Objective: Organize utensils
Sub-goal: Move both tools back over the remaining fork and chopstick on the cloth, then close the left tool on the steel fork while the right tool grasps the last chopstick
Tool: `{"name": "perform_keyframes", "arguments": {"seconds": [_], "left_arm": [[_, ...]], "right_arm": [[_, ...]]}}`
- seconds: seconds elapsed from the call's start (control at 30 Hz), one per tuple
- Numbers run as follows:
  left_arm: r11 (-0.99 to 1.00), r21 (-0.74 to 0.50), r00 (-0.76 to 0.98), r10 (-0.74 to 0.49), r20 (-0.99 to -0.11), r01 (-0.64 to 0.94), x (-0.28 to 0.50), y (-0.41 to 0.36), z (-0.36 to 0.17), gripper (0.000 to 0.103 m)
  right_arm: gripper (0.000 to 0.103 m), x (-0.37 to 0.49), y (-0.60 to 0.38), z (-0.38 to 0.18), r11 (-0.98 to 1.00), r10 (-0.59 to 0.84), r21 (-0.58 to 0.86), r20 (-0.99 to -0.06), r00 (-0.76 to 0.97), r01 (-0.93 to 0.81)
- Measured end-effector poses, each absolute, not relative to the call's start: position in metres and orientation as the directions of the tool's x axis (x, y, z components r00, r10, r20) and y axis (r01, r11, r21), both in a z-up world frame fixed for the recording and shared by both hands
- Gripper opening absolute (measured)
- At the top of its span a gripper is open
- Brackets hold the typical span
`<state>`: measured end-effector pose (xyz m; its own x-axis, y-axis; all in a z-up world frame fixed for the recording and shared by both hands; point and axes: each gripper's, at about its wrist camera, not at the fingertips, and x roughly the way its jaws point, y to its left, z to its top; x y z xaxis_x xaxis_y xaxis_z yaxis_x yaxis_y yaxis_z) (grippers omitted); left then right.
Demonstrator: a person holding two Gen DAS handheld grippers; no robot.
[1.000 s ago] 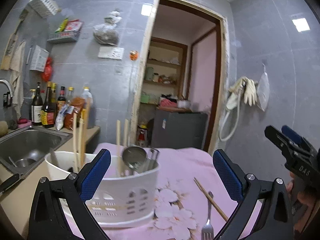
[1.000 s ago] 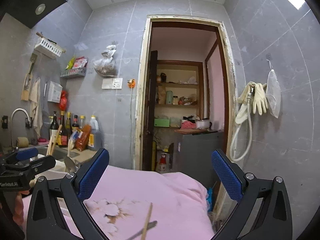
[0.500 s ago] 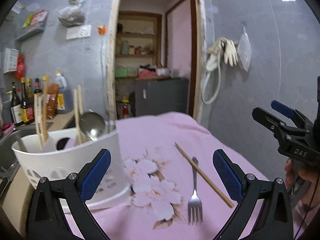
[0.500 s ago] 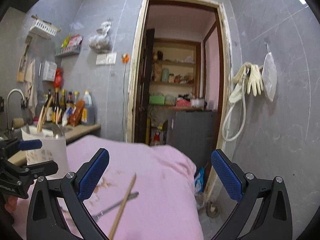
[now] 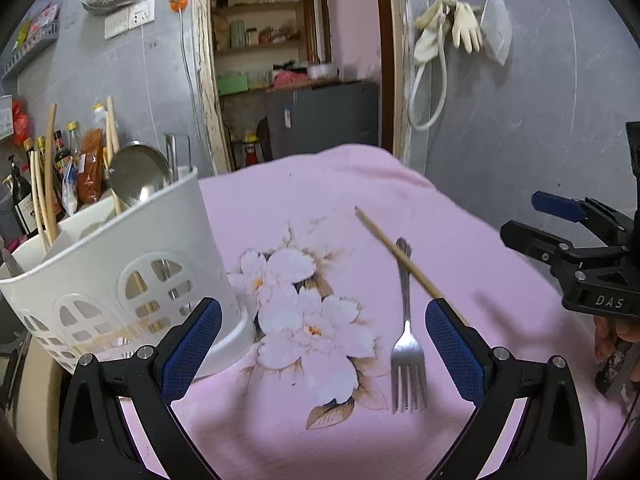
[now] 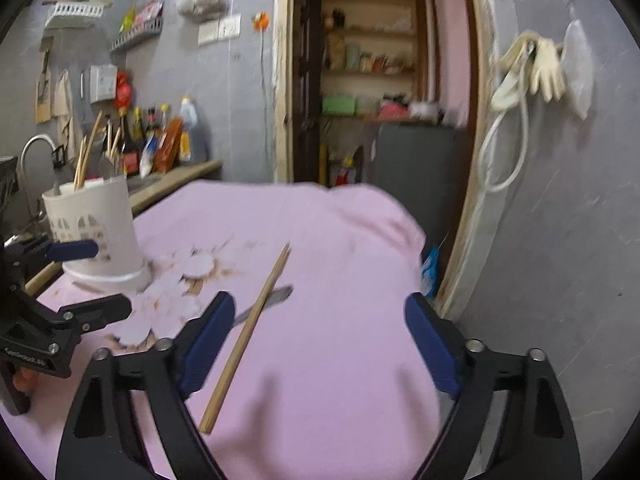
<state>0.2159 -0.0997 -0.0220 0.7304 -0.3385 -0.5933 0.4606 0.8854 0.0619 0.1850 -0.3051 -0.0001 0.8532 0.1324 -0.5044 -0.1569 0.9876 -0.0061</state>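
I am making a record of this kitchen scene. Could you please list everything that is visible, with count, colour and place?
fork: one, silver, on the pink cloth, under the chopstick
chopstick: one, light wood, lying across the fork handle
utensil holder: one, white, on the cloth at the left; holds chopsticks and a metal ladle
cloth: one, pink with flower print, covers the table
bottles: several, dark, on the counter behind the holder
rubber gloves: pale, hanging on the grey wall
left gripper: black, blue fingers, open, empty, above the fork
right gripper: black, blue fingers, closing, nothing between them, beside the chopstick
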Motion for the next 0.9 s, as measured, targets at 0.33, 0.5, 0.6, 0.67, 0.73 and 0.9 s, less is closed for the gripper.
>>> {"name": "perform_keyframes", "arguments": {"seconds": [0.33, 0.5, 0.6, 0.67, 0.73, 0.9], "left_arm": [[0.875, 0.03, 0.662, -0.343, -0.667, 0.484, 0.235, -0.104, -0.033, 0.079], [0.874, 0.004, 0.629, -0.346, -0.696, 0.486, 0.242, -0.103, -0.036, 0.064], [0.88, -0.017, 0.615, -0.346, -0.709, 0.476, 0.245, -0.1, -0.036, 0.058], [0.883, -0.029, 0.608, -0.347, -0.714, 0.469, 0.247, -0.098, -0.036, 0.056], [0.884, -0.037, 0.601, -0.348, -0.719, 0.467, 0.248, -0.096, -0.036, 0.052], [0.871, -0.044, 0.567, -0.355, -0.743, 0.489, 0.251, -0.102, -0.038, 0.044]], "right_arm": [[0.042, 0.205, -0.286, -0.018, 0.956, 0.246, 0.035, -0.637, 0.731, -0.291], [0.034, 0.211, -0.273, -0.026, 0.939, 0.266, 0.022, -0.682, 0.681, -0.344], [0.032, 0.216, -0.269, -0.032, 0.928, 0.282, 0.035, -0.715, 0.64, -0.37], [0.03, 0.22, -0.266, -0.036, 0.923, 0.286, 0.039, -0.734, 0.616, -0.382], [0.029, 0.222, -0.263, -0.039, 0.922, 0.278, 0.031, -0.747, 0.603, -0.387], [0.014, 0.225, -0.261, -0.04, 0.931, 0.235, -0.006, -0.754, 0.613, -0.364]]}}
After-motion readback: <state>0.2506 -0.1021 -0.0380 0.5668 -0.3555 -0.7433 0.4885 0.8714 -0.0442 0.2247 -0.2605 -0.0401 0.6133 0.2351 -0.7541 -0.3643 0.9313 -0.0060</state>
